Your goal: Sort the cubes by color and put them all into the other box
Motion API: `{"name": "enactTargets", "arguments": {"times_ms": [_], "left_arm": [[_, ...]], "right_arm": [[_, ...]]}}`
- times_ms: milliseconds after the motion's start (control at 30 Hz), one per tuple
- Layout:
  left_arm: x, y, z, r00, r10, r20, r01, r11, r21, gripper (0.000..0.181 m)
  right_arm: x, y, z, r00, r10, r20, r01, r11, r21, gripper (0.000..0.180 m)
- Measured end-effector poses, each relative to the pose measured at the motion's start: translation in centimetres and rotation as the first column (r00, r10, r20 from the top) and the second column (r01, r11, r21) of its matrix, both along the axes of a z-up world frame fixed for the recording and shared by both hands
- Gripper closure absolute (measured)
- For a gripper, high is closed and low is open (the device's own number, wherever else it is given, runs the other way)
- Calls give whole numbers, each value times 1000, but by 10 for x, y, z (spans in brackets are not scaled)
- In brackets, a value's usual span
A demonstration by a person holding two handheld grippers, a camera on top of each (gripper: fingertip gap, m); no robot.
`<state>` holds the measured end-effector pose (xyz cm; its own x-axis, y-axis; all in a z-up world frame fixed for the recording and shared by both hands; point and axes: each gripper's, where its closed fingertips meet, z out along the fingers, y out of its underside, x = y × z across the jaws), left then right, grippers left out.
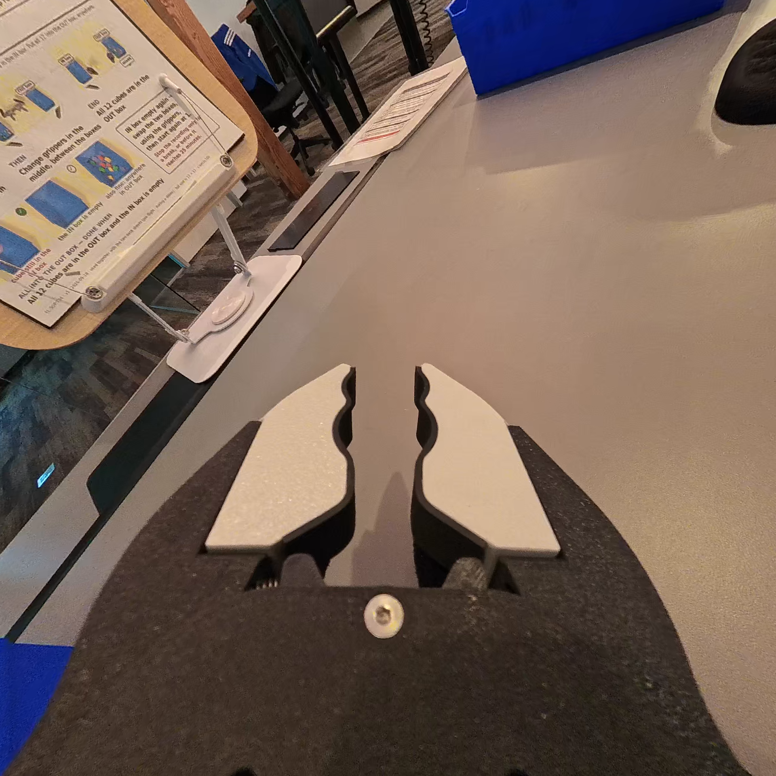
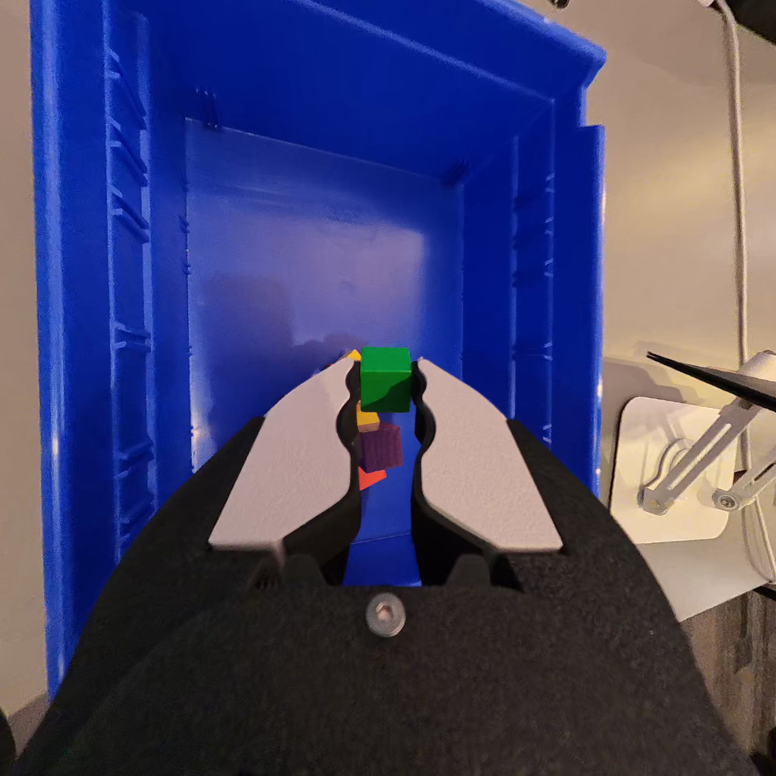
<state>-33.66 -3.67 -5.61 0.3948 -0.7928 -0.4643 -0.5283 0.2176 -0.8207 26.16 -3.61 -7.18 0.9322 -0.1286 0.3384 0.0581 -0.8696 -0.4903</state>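
In the right wrist view my right gripper (image 2: 385,380) is shut on a green cube (image 2: 384,378) and holds it above the inside of a blue box (image 2: 126,252). Below it on the box floor lie a purple cube (image 2: 381,449), a yellow cube (image 2: 366,418) and a red-orange cube (image 2: 369,478), partly hidden by my fingers. In the left wrist view my left gripper (image 1: 385,380) is open and empty, low over the grey table (image 1: 546,336). A blue box (image 1: 567,42) stands at the far right of that view; another blue corner (image 1: 29,688) shows at the lower left.
An instruction board on a white stand (image 1: 105,147) rises at the table's left edge, its base plate (image 1: 235,319) on the table. A paper sheet (image 1: 403,113) lies near the far box. The stand's arms (image 2: 693,462) and a cable (image 2: 739,252) sit right of the box.
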Motion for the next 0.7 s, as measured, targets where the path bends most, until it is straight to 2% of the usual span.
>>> {"name": "enactTargets", "arguments": {"times_ms": [200,400,533,700], "left_arm": [[-1,-1,-2,1000,-2,-14,2,1000,0,155],[-4,-2,2,1000,6,-10,-6,1000,9,155],[-10,0,10,1000,26,-2,-26,999,29,155],[-22,6,26,997,70,26,-71,996,59,155]], "right_arm": [[-3,-1,-6,999,-5,-47,4,1000,-5,157],[-3,3,2,999,-14,-40,15,999,30,144],[-15,19,42,1000,0,1,0,982,189,140],[-57,42,118,993,55,102,-95,896,434,135]]}}
